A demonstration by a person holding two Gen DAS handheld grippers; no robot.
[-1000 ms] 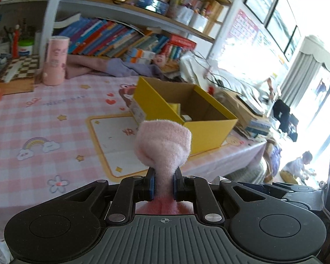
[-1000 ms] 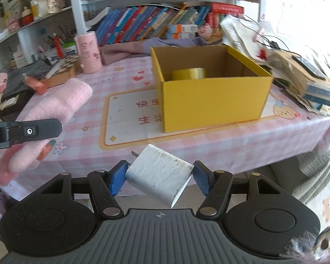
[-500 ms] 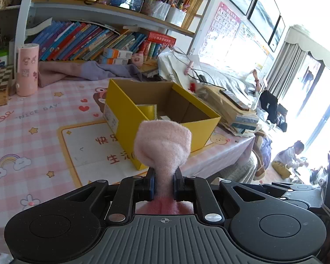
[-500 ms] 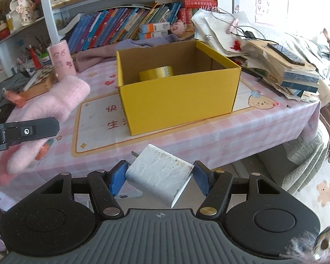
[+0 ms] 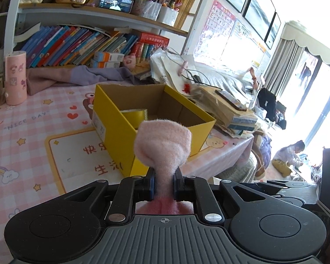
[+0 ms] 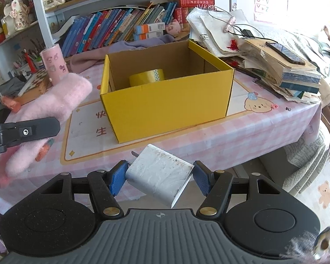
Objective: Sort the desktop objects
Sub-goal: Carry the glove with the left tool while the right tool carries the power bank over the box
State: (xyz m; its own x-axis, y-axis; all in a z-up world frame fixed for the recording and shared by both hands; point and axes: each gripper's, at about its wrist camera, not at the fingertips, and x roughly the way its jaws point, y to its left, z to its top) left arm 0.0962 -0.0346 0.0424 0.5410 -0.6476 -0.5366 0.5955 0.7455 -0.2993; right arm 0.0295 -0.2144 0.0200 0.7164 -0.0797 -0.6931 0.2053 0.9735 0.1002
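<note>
My left gripper [image 5: 164, 181] is shut on a fluffy pink sock [image 5: 162, 143] and holds it in the air in front of the near corner of the open yellow box [image 5: 116, 121]. The sock also shows in the right wrist view [image 6: 61, 101], left of the box [image 6: 169, 107]. My right gripper [image 6: 158, 178] is shut on a white plug charger [image 6: 158, 176], held off the table's front edge, before the box. A roll of yellow tape [image 6: 147, 77] lies inside the box.
The box stands on a pink checked tablecloth [image 6: 253, 129]. A pink cylinder [image 6: 54, 63] and a chessboard [image 6: 36, 81] stand at the back left. A stack of books and papers with a phone [image 6: 283, 52] fills the right. Bookshelves stand behind.
Both grippers have moved toward the yellow box, which now looks larger and more central in both views. Both still hold their objects.
</note>
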